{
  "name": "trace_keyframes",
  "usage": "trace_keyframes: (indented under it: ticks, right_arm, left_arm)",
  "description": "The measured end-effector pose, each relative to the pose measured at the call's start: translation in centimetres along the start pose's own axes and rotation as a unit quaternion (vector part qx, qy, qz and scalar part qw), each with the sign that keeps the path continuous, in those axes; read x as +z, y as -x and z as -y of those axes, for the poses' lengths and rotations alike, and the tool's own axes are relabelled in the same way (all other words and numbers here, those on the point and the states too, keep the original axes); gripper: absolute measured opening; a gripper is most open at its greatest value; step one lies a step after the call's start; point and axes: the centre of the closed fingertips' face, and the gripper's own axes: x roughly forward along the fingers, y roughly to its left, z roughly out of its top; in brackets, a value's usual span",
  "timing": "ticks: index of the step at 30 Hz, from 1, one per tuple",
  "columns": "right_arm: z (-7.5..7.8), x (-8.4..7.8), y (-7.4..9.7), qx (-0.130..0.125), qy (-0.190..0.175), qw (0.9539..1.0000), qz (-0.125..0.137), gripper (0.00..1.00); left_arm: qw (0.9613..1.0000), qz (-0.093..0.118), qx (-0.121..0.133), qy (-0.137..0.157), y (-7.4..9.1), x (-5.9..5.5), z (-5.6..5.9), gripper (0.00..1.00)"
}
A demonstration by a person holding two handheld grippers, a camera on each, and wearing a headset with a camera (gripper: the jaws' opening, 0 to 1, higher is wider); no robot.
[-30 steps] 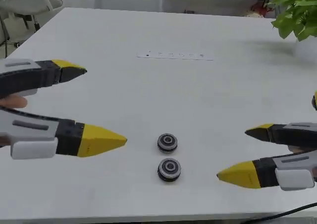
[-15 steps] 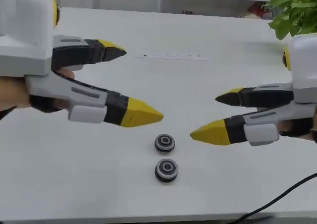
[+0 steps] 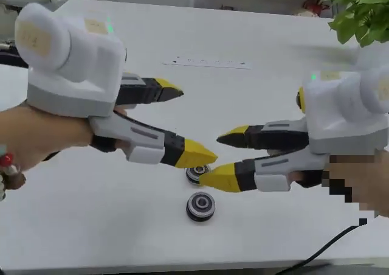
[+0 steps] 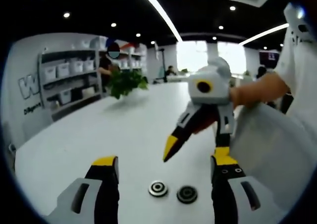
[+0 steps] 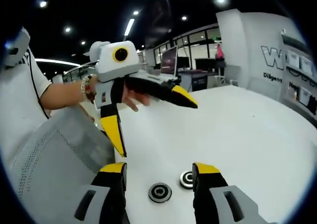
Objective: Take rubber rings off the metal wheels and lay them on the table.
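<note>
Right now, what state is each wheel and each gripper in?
Near wheel: lying flat, rubber ring on.
Far wheel: lying flat, rubber ring on, partly hidden behind jaw tips in the head view.
Left gripper: open, holding nothing.
Right gripper: open, holding nothing.

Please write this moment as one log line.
left claw open; right claw open; two round metal wheels, black rubber rings on, on white table; nothing held

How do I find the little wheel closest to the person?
Find the big white table, then where the left gripper and right gripper nearly meet. Just nearer the person lies a small metal wheel with a black ring. Its twin hides partly behind the yellow tips; this one sits uncovered.
</note>
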Motion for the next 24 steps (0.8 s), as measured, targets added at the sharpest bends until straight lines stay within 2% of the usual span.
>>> trace_keyframes:
  ticks: [1,2,3,5,6,7,8,10,14,15,17,18,20,22,24]
  right_arm:
    - [0.0,-0.3,-0.2,0.0,0.0,1.0,-0.006,0.51]
    - [0.2,-1.5,-0.4,-0.005,-0.006,0.9995,-0.032,0.51]
    - [0.1,-2.1,-0.6,-0.001,0.002,0.9989,-0.047,0.5]
    - [-0.2,-3.1,-1.2,0.006,0.008,0.998,-0.062,0.49]
    - [-0.2,-3.7,-1.3,0.008,0.015,0.9974,-0.069,0.49]
    - [-0.1,-4.2,-1.4,0.006,0.017,0.9971,-0.074,0.48]
    - [0.0,-4.8,-1.5,0.005,0.018,0.9964,-0.083,0.48]
    - [0.0,-5.2,-1.7,0.004,0.021,0.9964,-0.082,0.44]
    - [-0.3,-6.1,-2.2,0.009,0.028,0.9962,-0.082,0.35]
    - [-0.4,-6.3,-2.3,0.011,0.024,0.9959,-0.087,0.34]
    - [-0.5,-7.0,-2.4,0.013,0.016,0.9952,-0.095,0.34]
    - [-0.4,-7.2,-2.5,0.012,0.014,0.9949,-0.099,0.34]
    - [-0.2,-7.5,-2.4,0.009,0.015,0.9945,-0.104,0.34]
    - [-0.1,-7.6,-2.4,0.007,0.005,0.9947,-0.103,0.33]
    - [0.0,-7.7,-2.4,0.003,-0.002,0.9947,-0.103,0.3]
  left_arm:
    - [0.9999,0.011,0.006,0.007,-0.1,-0.2,0.0,0.76]
    - [0.9992,0.031,0.017,0.017,-0.2,0.0,-0.1,0.72]
    - [0.9984,0.042,0.029,0.024,-0.2,-0.3,-0.2,0.67]
    - [0.9992,0.027,0.023,0.019,-0.4,-1.4,0.4,0.58]
    - [0.9996,0.023,0.011,0.009,-0.5,-1.9,1.0,0.56]
    - [0.9997,0.021,0.014,0.007,-0.6,-2.2,1.0,0.56]
    - [0.9996,0.021,0.017,0.009,-0.8,-2.5,0.9,0.55]
    - [0.999,0.032,0.009,0.031,-1.1,-2.6,1.2,0.57]
    - [0.9986,0.038,-0.002,0.036,-1.6,-3.0,1.9,0.53]
    - [0.9989,0.033,-0.007,0.033,-1.8,-3.3,2.3,0.53]
    - [0.9997,0.0,-0.016,0.02,-2.0,-4.7,2.8,0.53]
    - [0.9997,-0.007,-0.016,0.015,-2.0,-5.1,2.9,0.52]
    - [0.9997,-0.002,-0.019,0.014,-2.2,-5.2,3.1,0.51]
    - [0.9995,-0.009,-0.026,0.012,-2.3,-5.6,3.4,0.48]
    - [0.9989,-0.036,-0.03,0.0,-2.4,-6.5,3.5,0.45]
